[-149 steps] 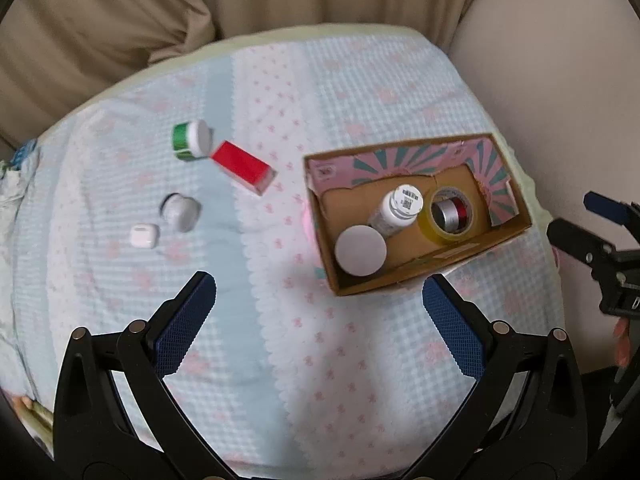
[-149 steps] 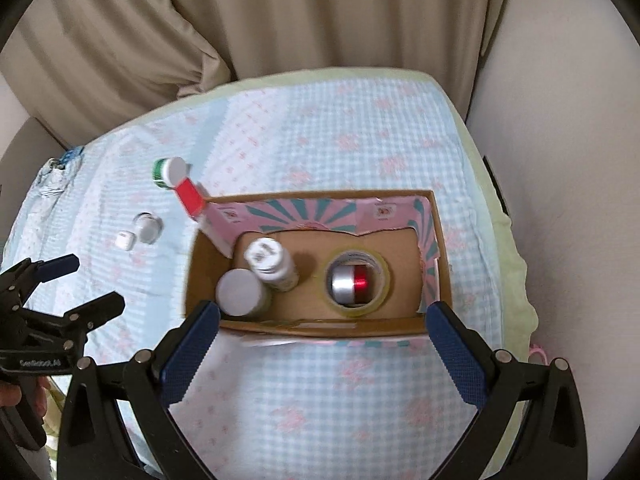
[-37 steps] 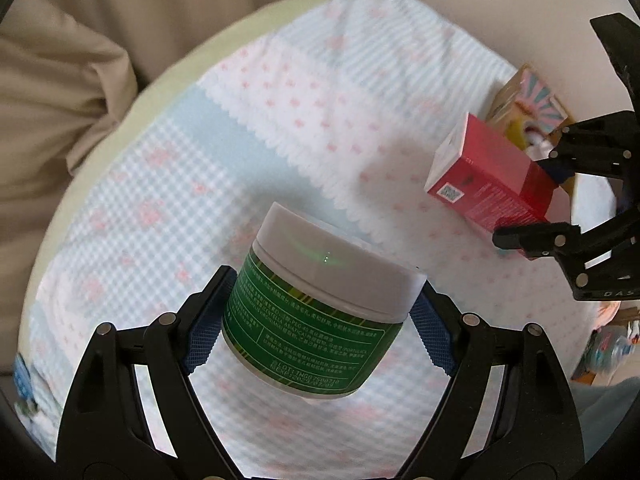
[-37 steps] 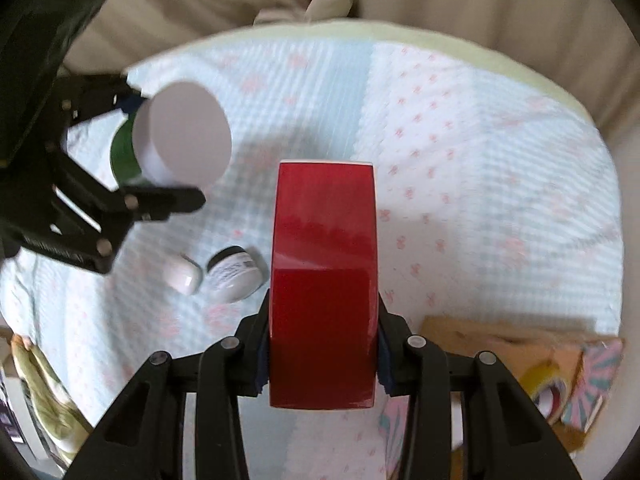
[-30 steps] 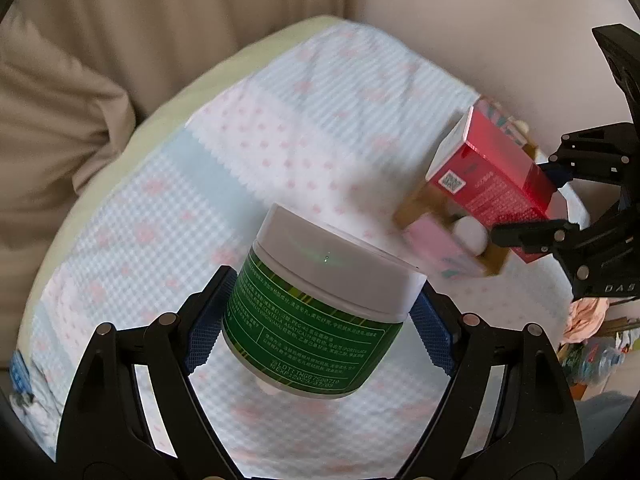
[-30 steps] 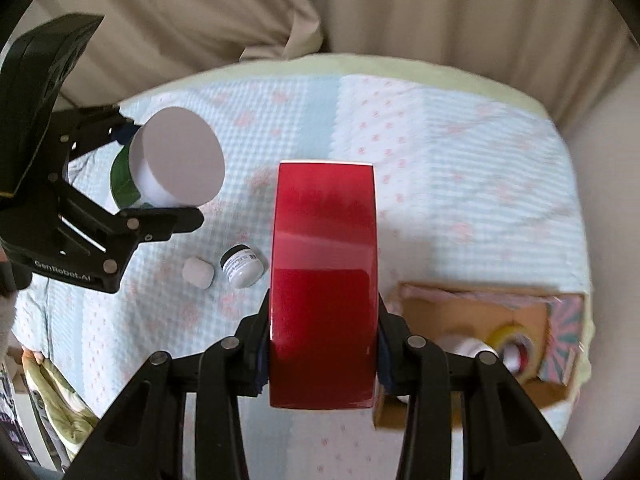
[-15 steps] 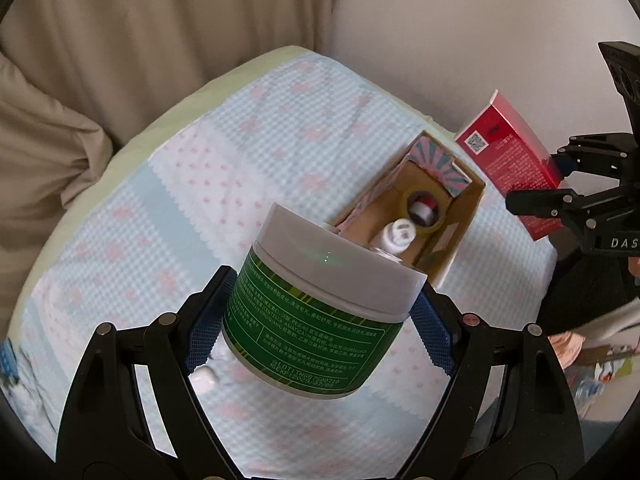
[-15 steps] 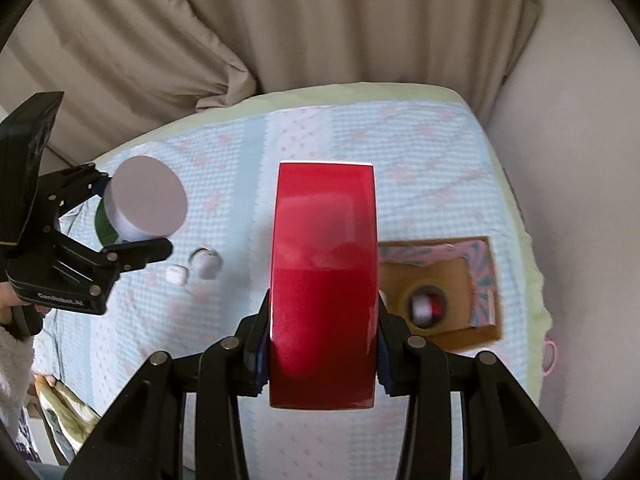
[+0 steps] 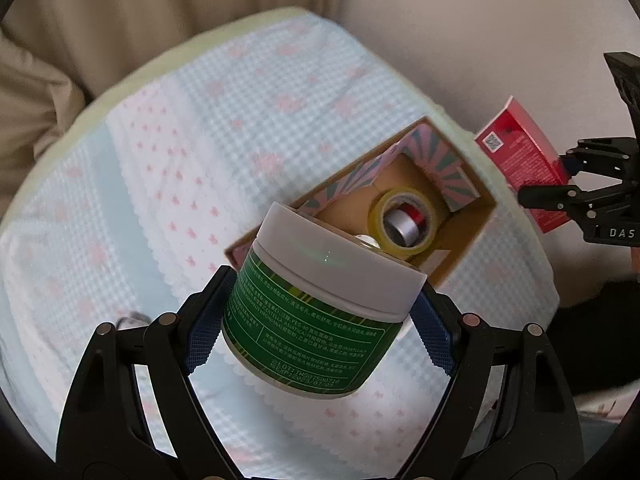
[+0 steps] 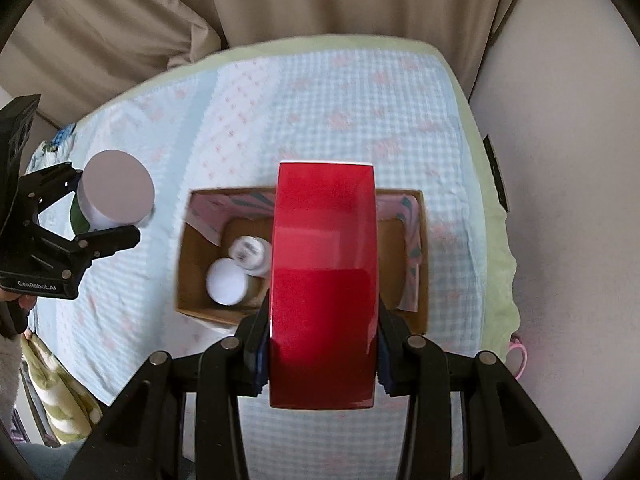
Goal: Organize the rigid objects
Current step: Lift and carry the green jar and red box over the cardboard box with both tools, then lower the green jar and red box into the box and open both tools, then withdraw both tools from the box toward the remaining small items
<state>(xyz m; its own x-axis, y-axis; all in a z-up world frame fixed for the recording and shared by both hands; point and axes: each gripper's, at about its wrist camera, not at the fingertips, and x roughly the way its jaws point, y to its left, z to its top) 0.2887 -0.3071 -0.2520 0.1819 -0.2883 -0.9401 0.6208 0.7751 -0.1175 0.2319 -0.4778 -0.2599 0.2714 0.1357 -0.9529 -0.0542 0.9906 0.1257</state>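
Now the right gripper [image 10: 322,350] pinches the red carton [image 10: 324,276] directly above the cardboard box [image 10: 422,256], while the left gripper [image 9: 320,322] clamps the green jar [image 9: 316,312] alongside. Best lower the carton into the free space beside the tape roll [image 9: 404,226], clear of the bottles, before releasing.

You have two grippers [image 9: 316,320] [image 10: 320,340] in view, each carrying one item: one green jar [image 9: 312,328], one red box [image 10: 324,280]. One cardboard box [image 10: 422,240] holds four things: one tape roll [image 9: 404,224], one metal cylinder [image 9: 402,228] inside the roll, one white bottle [image 10: 250,252], one white-lidded jar [image 10: 226,282].
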